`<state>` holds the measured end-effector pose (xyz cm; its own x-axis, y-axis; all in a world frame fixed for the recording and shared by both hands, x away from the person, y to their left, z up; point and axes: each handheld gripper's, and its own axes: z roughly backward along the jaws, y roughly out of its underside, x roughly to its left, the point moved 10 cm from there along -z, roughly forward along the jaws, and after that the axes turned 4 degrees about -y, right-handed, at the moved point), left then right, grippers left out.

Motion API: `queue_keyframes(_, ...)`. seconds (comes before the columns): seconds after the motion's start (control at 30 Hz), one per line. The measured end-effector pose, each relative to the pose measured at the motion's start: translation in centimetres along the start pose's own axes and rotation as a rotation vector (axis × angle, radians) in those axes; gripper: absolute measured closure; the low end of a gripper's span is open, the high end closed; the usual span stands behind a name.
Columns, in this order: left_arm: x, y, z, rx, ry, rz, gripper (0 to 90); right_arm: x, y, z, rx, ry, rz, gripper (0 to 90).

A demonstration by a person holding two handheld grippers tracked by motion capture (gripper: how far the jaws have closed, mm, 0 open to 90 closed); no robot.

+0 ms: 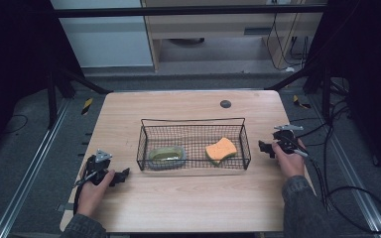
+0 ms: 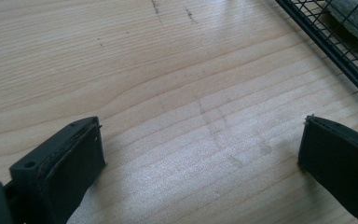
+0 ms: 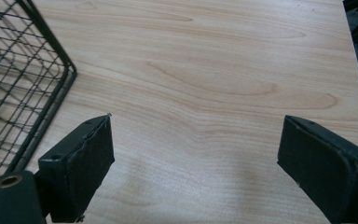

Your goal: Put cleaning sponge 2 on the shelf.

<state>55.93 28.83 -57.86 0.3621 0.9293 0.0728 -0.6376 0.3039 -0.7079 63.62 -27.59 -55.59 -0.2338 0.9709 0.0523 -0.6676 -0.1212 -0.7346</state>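
Black wire-mesh basket long axis across wooden table, holding wavy orange sponge. Left gripper and right gripper both spread wide, empty.

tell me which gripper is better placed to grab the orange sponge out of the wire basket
Right, probably. The orange sponge lies at the right end of the wire basket, close to the right gripper, whose jaws are open. The left gripper sits by the basket's opposite end.

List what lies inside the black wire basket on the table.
Inside the wire basket lie an orange sponge at its right end and a greenish-grey dish-like item at its left. What lies under them is covered.
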Motion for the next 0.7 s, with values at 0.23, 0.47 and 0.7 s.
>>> queue_keyframes(0.23,0.0,0.0,0.0,-0.002,0.001,0.0,0.0,-0.5,0.0,-0.7,-0.012,0.011,-0.02,10.3)
queue_keyframes(0.47,0.0,0.0,0.0,-0.002,0.002,-0.001,0.0,-0.7,0.3,-1.1,-0.005,0.016,-0.026,9.8)
queue_keyframes(0.7,0.0,0.0,0.0,-0.002,0.002,-0.001,0.0,-0.5,0.6,-1.7,-0.001,0.018,-0.031,9.5)
